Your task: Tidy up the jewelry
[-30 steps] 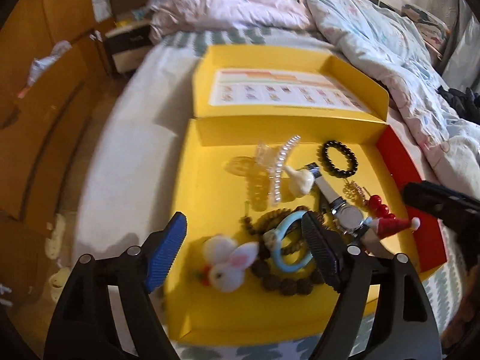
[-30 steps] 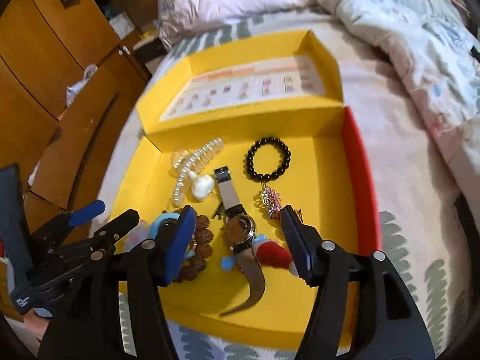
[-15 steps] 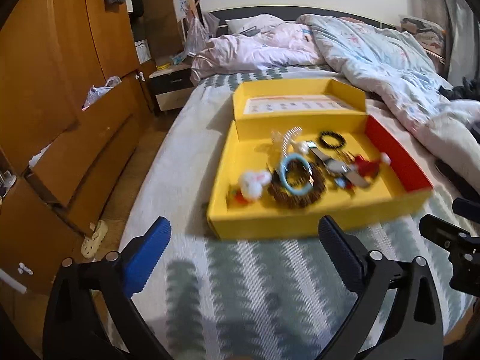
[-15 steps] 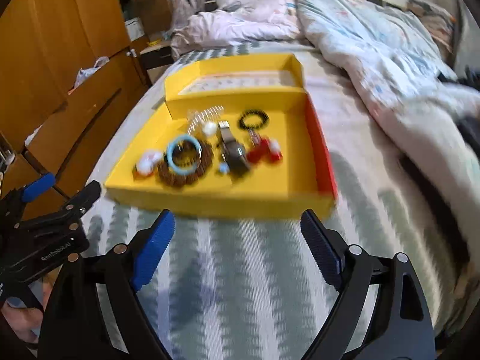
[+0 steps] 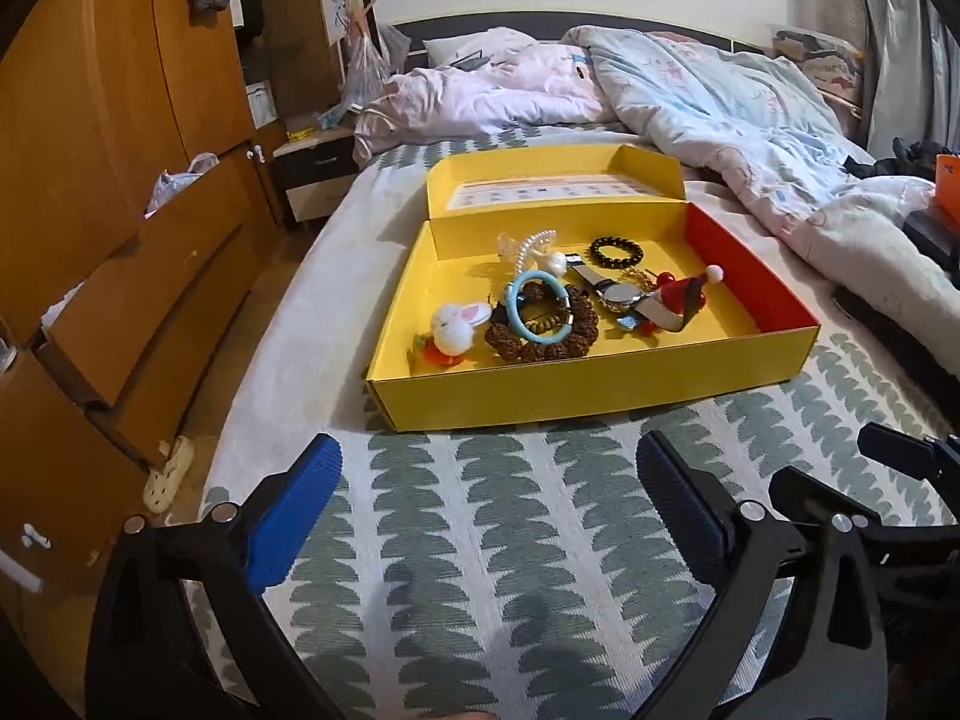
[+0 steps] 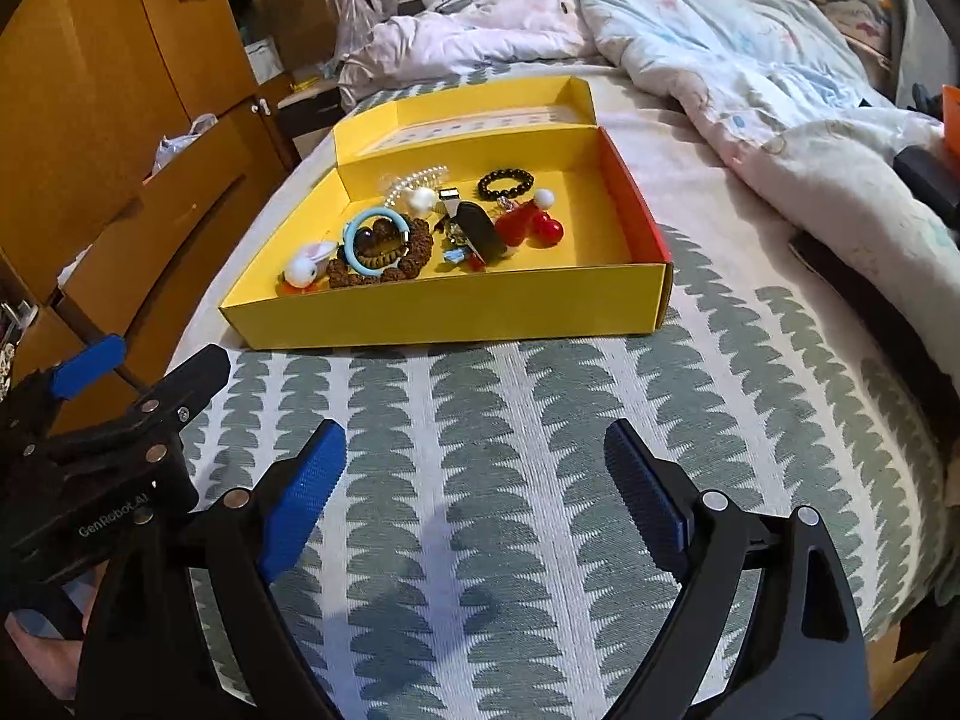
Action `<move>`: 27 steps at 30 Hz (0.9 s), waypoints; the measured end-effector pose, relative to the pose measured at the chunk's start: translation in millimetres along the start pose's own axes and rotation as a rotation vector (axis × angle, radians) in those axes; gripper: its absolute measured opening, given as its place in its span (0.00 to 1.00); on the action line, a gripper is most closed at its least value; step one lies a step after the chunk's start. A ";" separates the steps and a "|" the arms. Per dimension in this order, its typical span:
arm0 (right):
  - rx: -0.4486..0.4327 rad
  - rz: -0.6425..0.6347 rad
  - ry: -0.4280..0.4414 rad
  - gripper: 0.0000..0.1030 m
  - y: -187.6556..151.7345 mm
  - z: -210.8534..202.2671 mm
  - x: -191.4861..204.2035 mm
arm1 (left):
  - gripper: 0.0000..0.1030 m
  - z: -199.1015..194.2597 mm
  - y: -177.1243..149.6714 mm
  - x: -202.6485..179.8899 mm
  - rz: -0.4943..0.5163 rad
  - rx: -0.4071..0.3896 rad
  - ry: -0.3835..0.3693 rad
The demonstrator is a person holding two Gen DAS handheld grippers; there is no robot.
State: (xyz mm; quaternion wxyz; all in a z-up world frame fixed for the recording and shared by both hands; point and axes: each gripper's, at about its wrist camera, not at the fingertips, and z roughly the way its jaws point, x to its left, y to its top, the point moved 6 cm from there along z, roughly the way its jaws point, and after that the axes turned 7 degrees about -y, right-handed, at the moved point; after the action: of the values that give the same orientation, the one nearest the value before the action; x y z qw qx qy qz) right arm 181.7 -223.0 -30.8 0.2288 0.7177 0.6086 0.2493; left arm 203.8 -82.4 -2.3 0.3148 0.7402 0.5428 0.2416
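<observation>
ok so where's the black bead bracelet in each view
Left wrist: black bead bracelet sits right of centre, near the box's back wall, above the watch.
Right wrist: black bead bracelet sits just above centre, near the back wall.
Shared landmark: the box's red side wall, right of it.

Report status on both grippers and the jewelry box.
Left gripper and right gripper open, empty, over the bedspread. Jewelry heaped in the yellow box; blue bangle lies on the brown beads. Nothing in the way.
</observation>
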 end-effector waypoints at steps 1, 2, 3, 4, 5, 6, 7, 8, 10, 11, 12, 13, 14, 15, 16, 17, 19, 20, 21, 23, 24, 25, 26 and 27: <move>0.000 0.006 0.005 0.86 -1.3 0.4 -1.1 | 0.95 0.0 -1.8 -1.1 0.003 0.004 -0.003; -0.003 0.011 0.007 0.86 -1.2 0.4 -1.8 | 0.95 0.7 -1.9 -1.7 0.004 0.007 -0.007; -0.003 0.009 0.005 0.86 -1.3 0.5 -2.1 | 0.95 1.2 -1.8 -2.4 0.006 0.008 -0.008; -0.002 -0.001 -0.003 0.86 -1.1 0.9 -1.8 | 0.95 1.4 -2.6 -2.7 0.008 0.006 -0.007; -0.008 -0.006 -0.009 0.86 -0.7 0.2 -2.1 | 0.95 2.1 -2.3 -3.3 0.012 0.005 -0.002; -0.014 -0.008 -0.013 0.86 -0.2 0.0 -2.8 | 0.95 3.2 -2.0 -3.9 0.018 0.005 0.003; -0.020 -0.015 -0.026 0.86 0.3 0.0 -3.3 | 0.95 4.6 -1.8 -4.7 0.028 0.005 0.011; -0.024 -0.018 -0.038 0.86 0.4 0.1 -4.1 | 0.95 5.8 -2.2 -5.6 0.035 0.006 0.019; -0.034 -0.021 -0.052 0.86 1.3 0.0 -6.3 | 0.95 8.7 -2.1 -6.7 0.045 0.012 0.030; -0.037 -0.021 -0.055 0.86 2.0 -0.2 -7.5 | 0.95 10.0 -2.1 -7.6 0.048 0.016 0.032; -0.038 -0.020 -0.061 0.86 2.2 -0.2 -8.8 | 0.95 10.7 -2.1 -7.7 0.050 0.017 0.034; -0.039 -0.020 -0.063 0.86 2.5 0.1 -10.4 | 0.95 11.2 -2.3 -7.7 0.050 0.019 0.036; -0.040 -0.019 -0.064 0.86 2.9 0.2 -11.9 | 0.95 11.4 -2.2 -7.8 0.050 0.019 0.038; -0.040 -0.015 -0.064 0.86 3.1 0.1 -13.7 | 0.95 11.1 -1.9 -7.9 0.051 0.016 0.037; -0.043 -0.010 -0.067 0.86 3.0 -0.5 -15.6 | 0.95 10.4 -1.4 -8.8 0.059 0.008 0.043; -0.045 -0.008 -0.068 0.86 3.0 -1.1 -16.6 | 0.95 10.3 -1.4 -8.9 0.063 0.003 0.050; -0.048 -0.006 -0.073 0.86 3.2 -2.0 -18.9 | 0.95 11.8 -1.9 -7.7 0.059 0.004 0.054; -0.052 -0.002 -0.074 0.86 3.8 -2.7 -20.1 | 0.95 12.9 -2.5 -7.3 0.057 0.010 0.053; -0.054 -0.001 -0.077 0.86 4.0 -3.5 -20.8 | 0.95 13.7 -2.9 -6.4 0.052 0.017 0.051; -0.061 -0.003 -0.082 0.86 4.7 -5.0 -21.2 | 0.95 13.4 -3.1 -5.1 0.042 0.022 0.043; -0.063 -0.002 -0.082 0.86 4.9 -5.7 -21.3 | 0.95 12.7 -2.7 -4.2 0.038 0.024 0.041; -0.064 -0.004 -0.082 0.86 5.1 -5.7 -21.3 | 0.95 12.2 -2.7 -3.7 0.035 0.025 0.042; -0.064 -0.003 -0.082 0.86 5.3 -5.7 -21.4 | 0.95 11.4 -2.6 -2.8 0.029 0.025 0.041; -0.064 -0.001 -0.083 0.86 5.2 -6.0 -21.7 | 0.95 10.5 -2.5 -2.1 0.024 0.025 0.035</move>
State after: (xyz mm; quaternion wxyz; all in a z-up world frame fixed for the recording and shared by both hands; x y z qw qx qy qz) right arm 178.9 -245.1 -24.6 0.2768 0.7194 0.5909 0.2382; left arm 208.9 -86.0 -11.3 0.2931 0.7461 0.5424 0.2516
